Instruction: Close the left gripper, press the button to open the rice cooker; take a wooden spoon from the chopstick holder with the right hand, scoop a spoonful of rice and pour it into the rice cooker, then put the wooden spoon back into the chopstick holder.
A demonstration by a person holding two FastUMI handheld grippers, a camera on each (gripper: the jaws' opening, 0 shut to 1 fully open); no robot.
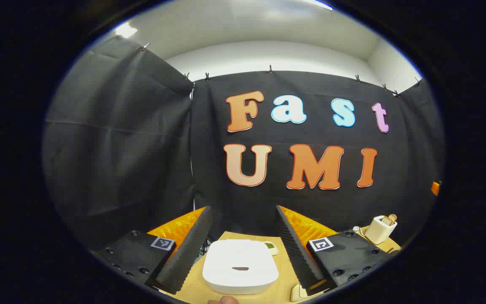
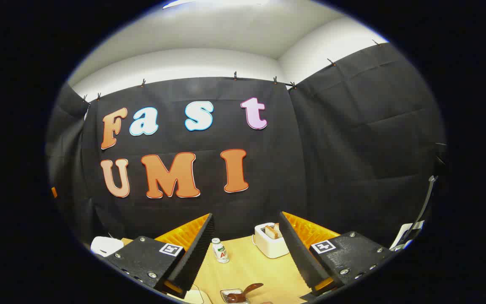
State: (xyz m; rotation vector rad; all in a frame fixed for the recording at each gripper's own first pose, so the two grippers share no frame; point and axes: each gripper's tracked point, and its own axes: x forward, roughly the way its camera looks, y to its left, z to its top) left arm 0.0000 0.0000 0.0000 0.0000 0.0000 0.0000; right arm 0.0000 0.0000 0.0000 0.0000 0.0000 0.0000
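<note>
The white rice cooker (image 1: pixel 240 266) sits on the wooden table with its lid down, right in front of my left gripper (image 1: pixel 243 210) and framed between its spread fingers. That gripper is open and holds nothing. A white holder (image 1: pixel 380 229) with wooden pieces sticking out of its top stands at the far right. My right gripper (image 2: pixel 246 214) is open and empty, well above the table. Ahead of it stands the same white holder (image 2: pixel 270 241). A brown spoon (image 2: pixel 247 291) rests in a small clear dish (image 2: pixel 230 296) at the bottom edge. The rice cooker (image 2: pixel 106 245) lies far left.
A small white bottle (image 2: pixel 220 250) stands left of the holder. A small greenish dish (image 1: pixel 270 247) lies behind the cooker. A cream object (image 1: pixel 295 293) peeks out under the left gripper's right finger. A fingertip (image 1: pixel 226 300) shows at the bottom edge. Black cloth walls close off the table's back and sides.
</note>
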